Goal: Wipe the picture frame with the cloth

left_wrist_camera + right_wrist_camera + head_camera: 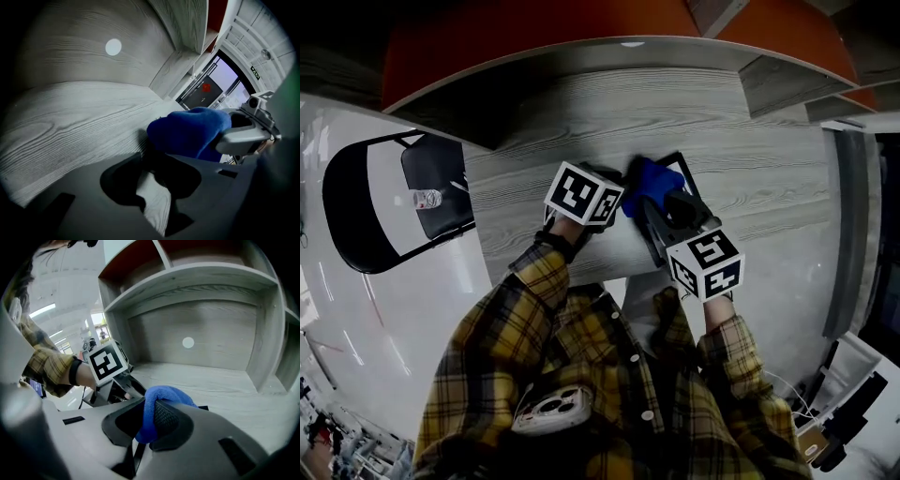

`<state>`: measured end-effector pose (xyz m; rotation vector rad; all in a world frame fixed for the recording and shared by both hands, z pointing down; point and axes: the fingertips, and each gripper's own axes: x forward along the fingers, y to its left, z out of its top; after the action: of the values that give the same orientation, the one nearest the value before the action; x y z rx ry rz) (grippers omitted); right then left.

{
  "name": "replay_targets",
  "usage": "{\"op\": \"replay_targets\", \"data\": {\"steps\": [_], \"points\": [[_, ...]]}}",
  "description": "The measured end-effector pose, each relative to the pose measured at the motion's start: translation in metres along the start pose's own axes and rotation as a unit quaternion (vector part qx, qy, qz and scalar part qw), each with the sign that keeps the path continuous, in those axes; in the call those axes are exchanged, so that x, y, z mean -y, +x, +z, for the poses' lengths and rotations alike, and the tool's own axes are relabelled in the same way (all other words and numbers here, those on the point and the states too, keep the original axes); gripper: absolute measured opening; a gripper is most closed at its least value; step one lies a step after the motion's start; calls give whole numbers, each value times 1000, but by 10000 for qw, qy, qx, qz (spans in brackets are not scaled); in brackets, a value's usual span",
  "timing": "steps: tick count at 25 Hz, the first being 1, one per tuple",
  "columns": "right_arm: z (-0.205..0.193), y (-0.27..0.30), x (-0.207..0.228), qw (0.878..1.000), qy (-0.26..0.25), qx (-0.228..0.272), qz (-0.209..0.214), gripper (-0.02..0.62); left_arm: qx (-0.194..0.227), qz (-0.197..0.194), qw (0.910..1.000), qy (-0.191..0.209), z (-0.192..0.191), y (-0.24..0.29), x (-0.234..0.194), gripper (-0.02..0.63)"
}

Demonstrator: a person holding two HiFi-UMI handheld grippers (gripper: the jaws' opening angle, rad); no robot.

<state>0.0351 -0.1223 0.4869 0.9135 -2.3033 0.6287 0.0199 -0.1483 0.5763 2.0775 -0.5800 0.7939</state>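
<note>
Lying flat on the desk point(759, 197), the picture frame point(622, 247) was pinched at its edge by the left claw point(153, 199). The blue cloth point(163, 395) was squeezed tight in the right claw point(146, 423) and held at the frame's far end, near the left claw.

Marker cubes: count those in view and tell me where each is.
2. One marker cube tops the left gripper, beside the blue cloth; the other tops the right gripper, nearer the person.
</note>
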Motion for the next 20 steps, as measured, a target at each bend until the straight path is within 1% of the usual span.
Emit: {"op": "replay_targets", "data": {"steps": [2,4,6,10,15,20], "points": [[-7,19,2,9992,-252,-306,-22,49,-13,-10,10000,-18,0,0,0,110],[-21,36,8,9957,-608,-680,-163,49,-26,-28,10000,-49,0,0,0,109],[-35,47,14,9919,-821,-925,-274,49,-36,-49,9999,-89,0,0,0,107],[-41,53,16,9932,-637,-898,-384,49,-35,-51,9999,-101,1,-1,-1,106],[-50,46,12,9923,-376,-1153,-232,49,-27,-52,9999,-115,1,-2,-1,104],[-71,25,4,9912,-117,-1312,-164,48,-38,-61,9998,-174,0,-2,-2,103]]}}
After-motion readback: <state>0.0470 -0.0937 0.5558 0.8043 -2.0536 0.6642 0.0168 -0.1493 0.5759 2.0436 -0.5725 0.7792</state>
